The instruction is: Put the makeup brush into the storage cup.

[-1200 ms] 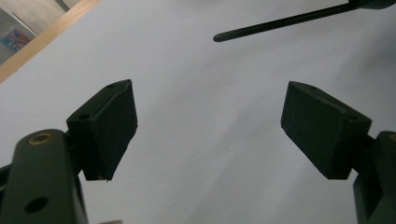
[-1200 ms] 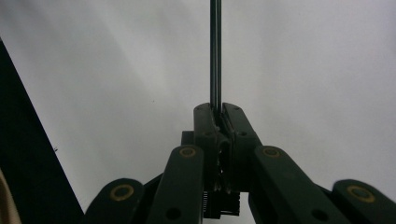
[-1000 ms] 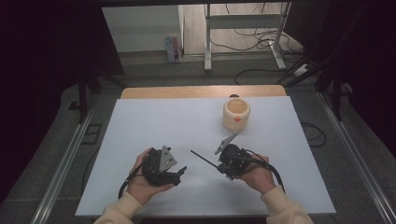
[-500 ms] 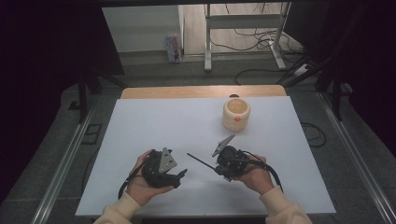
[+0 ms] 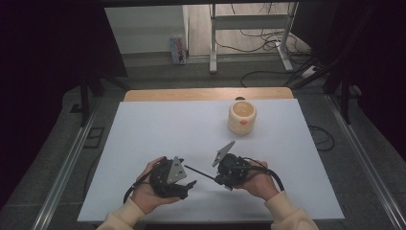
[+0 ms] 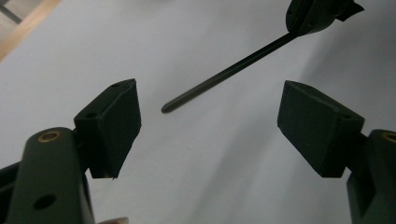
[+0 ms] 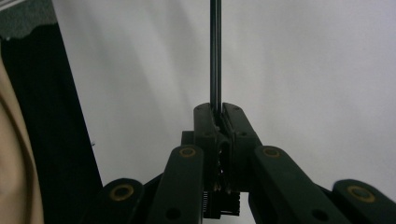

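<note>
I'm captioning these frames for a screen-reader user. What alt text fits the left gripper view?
A thin black rod slants across a white table, held at its upper end by the right gripper. Its free tip lies between the two wide-open black pads of the left gripper, touching neither.

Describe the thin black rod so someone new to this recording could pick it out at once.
On the white table, look near the front edge, between the person's two hands. The right gripper is shut on a thin black rod that sticks out toward the open left gripper. It is the only long, slim thing there; the cream cup stands farther back.
</note>
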Tool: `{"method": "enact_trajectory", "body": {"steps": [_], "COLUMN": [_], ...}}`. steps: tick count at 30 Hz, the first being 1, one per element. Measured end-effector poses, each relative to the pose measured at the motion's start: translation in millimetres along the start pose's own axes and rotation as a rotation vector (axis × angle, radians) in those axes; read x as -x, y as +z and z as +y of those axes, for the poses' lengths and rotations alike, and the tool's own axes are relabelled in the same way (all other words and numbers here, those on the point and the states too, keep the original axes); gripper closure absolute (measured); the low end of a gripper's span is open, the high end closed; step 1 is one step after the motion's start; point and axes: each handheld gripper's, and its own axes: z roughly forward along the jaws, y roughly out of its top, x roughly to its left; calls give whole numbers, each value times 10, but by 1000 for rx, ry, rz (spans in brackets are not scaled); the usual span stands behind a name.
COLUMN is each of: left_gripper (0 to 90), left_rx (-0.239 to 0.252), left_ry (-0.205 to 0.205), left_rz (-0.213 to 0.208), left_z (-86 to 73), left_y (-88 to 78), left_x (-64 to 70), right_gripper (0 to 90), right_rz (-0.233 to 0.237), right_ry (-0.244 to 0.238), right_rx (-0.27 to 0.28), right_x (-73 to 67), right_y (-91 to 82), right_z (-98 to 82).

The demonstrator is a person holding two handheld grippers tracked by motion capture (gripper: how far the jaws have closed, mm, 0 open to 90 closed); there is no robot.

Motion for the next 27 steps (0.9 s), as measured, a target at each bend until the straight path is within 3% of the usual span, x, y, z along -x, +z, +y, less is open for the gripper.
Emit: {"method": "enact_trajectory", "body": {"steps": [3, 7, 11, 15, 21, 27], "left_gripper": [233, 253, 278, 291, 341, 403], "left_rx": [-8, -19, -15, -37, -67, -83], "left_ry": [6, 19, 32, 57, 88, 88], "left_rz": [-1, -9, -45, -81, -132, -148], "left_z": [-12, -23, -35, -44, -61, -83], "left_y": [19, 32, 35, 61, 103, 139], "left_x": [-6, 2, 24, 50, 79, 73], "right_gripper": [859, 859, 859, 859, 859, 859], "right_rz": [18, 20, 23, 42, 41, 52], "right_ry": [-36, -43, -60, -135, -183, -212], "right_rx": [-3, -15, -25, -33, -50, -46], "right_x": [-32, -55, -70, -129, -184, -200], "right_y": [22, 51, 66, 92, 130, 140], "right_z": [13, 26, 26, 37, 57, 58]}}
